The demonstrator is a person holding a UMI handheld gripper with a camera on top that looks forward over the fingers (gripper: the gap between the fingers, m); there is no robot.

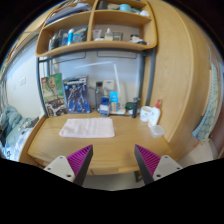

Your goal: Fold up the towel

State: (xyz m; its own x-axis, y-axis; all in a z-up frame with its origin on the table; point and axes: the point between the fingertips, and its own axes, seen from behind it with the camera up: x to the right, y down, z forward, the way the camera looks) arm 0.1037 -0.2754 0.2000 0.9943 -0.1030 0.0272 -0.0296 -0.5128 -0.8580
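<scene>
A pale pink towel (87,127) lies flat on the wooden desk (105,150), well beyond my fingers and a little to the left. My gripper (113,165) is open and empty, held back from the desk's front edge. Its two fingers with magenta pads (80,160) stand wide apart with nothing between them.
Bottles and boxes (105,101) stand at the back of the desk. A white cup (150,115) and small items sit at the right. Wooden shelves (95,35) with objects hang above. A tall wooden panel (175,75) closes the right side.
</scene>
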